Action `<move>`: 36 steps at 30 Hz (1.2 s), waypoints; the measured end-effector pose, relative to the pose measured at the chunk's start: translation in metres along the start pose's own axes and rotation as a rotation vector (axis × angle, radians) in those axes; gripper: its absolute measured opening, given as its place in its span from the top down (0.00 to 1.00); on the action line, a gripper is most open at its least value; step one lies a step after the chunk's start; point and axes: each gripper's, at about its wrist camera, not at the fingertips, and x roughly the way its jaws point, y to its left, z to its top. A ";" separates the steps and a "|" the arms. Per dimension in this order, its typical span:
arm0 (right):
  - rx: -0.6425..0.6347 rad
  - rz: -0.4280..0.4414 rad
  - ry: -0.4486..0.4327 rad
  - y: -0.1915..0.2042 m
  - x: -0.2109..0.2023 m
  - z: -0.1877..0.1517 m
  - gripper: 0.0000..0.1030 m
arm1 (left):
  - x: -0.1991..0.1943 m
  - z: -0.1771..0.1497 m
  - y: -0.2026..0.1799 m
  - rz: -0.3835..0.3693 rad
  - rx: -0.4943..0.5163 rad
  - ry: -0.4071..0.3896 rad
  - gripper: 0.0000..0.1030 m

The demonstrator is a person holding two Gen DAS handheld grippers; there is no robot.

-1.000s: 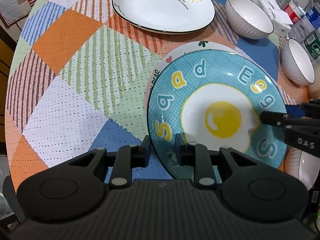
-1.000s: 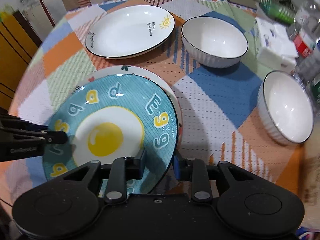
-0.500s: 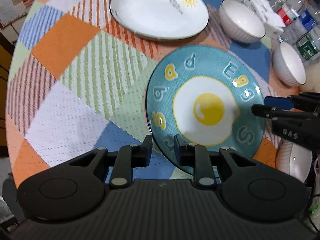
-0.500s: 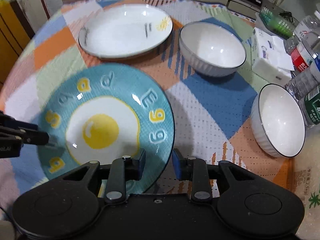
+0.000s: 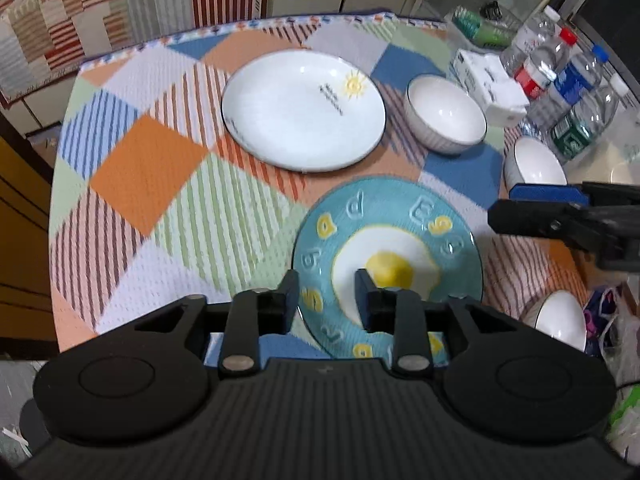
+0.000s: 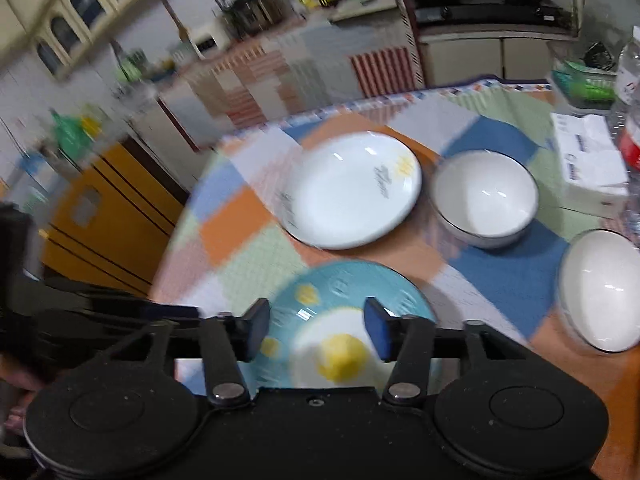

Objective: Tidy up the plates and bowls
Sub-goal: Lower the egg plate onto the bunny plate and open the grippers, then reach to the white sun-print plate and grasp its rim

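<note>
A blue plate with a fried-egg picture (image 5: 390,256) lies flat on the patchwork tablecloth; it also shows in the right wrist view (image 6: 344,320). My left gripper (image 5: 326,294) is open above its near-left rim, not touching it. My right gripper (image 6: 316,330) is open above the plate and also shows at the right of the left wrist view (image 5: 532,212). A white plate with a sun drawing (image 5: 302,110) lies further back. White bowls stand to its right (image 5: 446,120) and at the table's right side (image 5: 534,164).
A third white bowl (image 5: 560,320) sits at the near right edge. A tissue box (image 5: 490,88) and several water bottles (image 5: 560,80) stand at the far right. The tablecloth (image 5: 148,168) stretches to the left. Yellow cabinets (image 6: 108,220) stand beside the table.
Both grippers have let go of the blue plate, opened, and pulled up and back. The blue plate now lies on the table, covering the white plate seen beneath it earlier.
</note>
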 end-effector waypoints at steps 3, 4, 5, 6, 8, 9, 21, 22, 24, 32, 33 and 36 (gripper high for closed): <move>-0.001 0.035 -0.034 0.006 -0.003 0.009 0.33 | -0.005 0.013 0.000 0.013 0.018 -0.019 0.65; -0.010 0.031 -0.043 0.007 -0.003 0.013 0.31 | -0.005 0.018 0.001 0.018 0.022 -0.023 0.62; -0.018 0.025 -0.051 0.008 -0.003 0.017 0.30 | -0.006 0.023 0.002 0.024 0.024 -0.028 0.60; -0.024 0.019 -0.059 0.007 -0.001 0.021 0.30 | -0.006 0.027 0.004 0.031 0.026 -0.033 0.60; -0.032 0.009 -0.079 0.005 0.004 0.030 0.29 | -0.004 0.036 0.011 0.045 0.032 -0.045 0.58; -0.034 0.005 -0.092 0.002 0.007 0.034 0.28 | -0.004 0.039 0.015 0.044 0.043 -0.058 0.57; 0.068 -0.012 -0.142 -0.046 0.075 0.059 0.28 | 0.037 0.075 0.073 0.093 -0.029 -0.225 0.22; 0.083 -0.014 -0.131 -0.048 0.082 0.056 0.28 | 0.042 0.076 0.075 0.106 -0.030 -0.229 0.22; 0.112 -0.013 -0.106 -0.050 0.095 0.047 0.28 | 0.055 0.078 0.078 0.113 -0.026 -0.229 0.20; 0.261 -0.037 -0.060 -0.068 0.139 0.033 0.35 | 0.112 0.082 0.100 0.069 -0.155 -0.157 0.18; 0.278 -0.040 -0.063 -0.070 0.141 0.032 0.35 | 0.118 0.083 0.104 0.058 -0.173 -0.151 0.18; 0.293 -0.062 -0.066 -0.073 0.151 0.034 0.38 | 0.133 0.085 0.112 0.042 -0.224 -0.138 0.20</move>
